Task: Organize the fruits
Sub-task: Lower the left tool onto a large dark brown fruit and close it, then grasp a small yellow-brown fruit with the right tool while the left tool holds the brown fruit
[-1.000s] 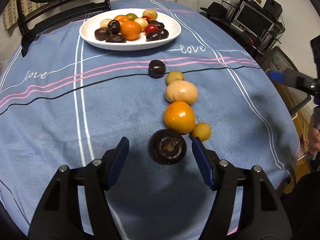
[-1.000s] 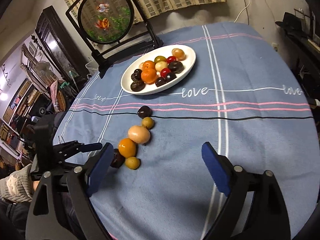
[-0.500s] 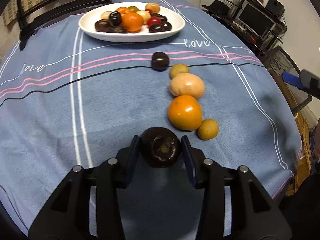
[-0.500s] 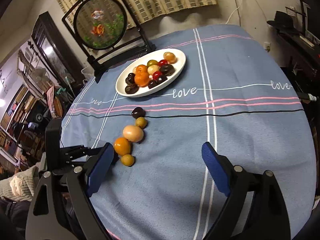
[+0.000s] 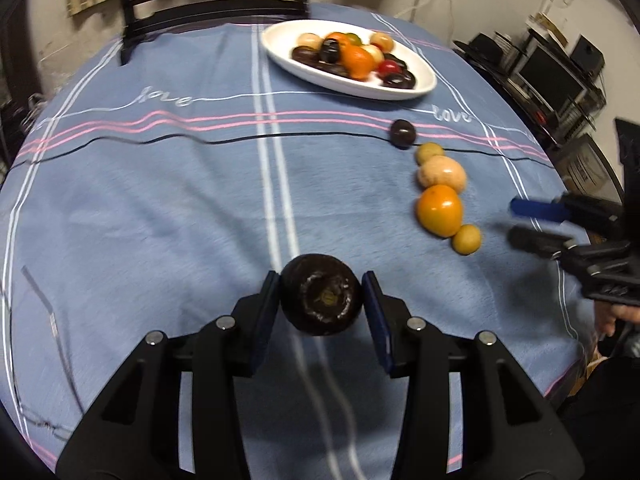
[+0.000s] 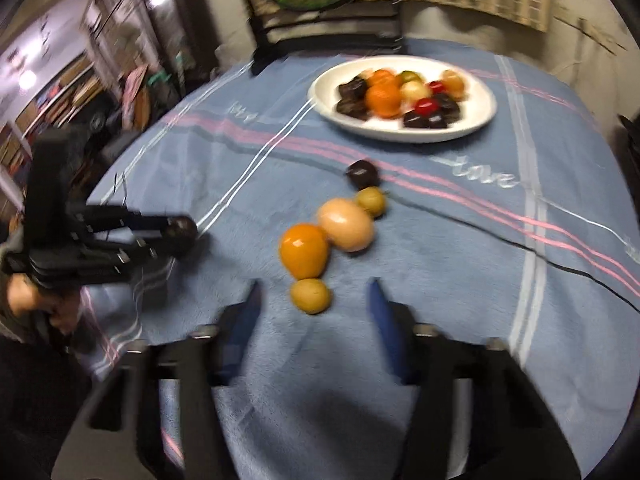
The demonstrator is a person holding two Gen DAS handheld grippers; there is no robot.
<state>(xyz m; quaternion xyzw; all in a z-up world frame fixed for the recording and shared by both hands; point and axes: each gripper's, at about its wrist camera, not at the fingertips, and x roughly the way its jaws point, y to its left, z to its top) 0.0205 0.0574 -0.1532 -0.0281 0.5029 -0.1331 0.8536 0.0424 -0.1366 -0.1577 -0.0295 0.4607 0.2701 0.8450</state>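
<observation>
Far ahead of both tongs the white plate (image 5: 424, 80) carries most of the fruit, and a row of five lies on the blue tablecloth (image 5: 160, 208) between. The left gripper (image 5: 322, 300) is clenched on a dark round fruit (image 5: 322, 300), lifted clear; it looks due for a new spot. The right gripper (image 6: 314, 306) is closing, empty, around the small yellow fruit (image 6: 311, 295), pads not yet touching.

On the tabletop (image 5: 160, 208), a plate (image 5: 424, 80) of fruit sits at the far side. Nearer me, five loose fruits (image 6: 346, 224) lie in a touching row, running toward my right gripper (image 6: 314, 304). Left of that row, my left gripper (image 5: 322, 300) holds one fruit (image 5: 322, 300) above the cloth.
</observation>
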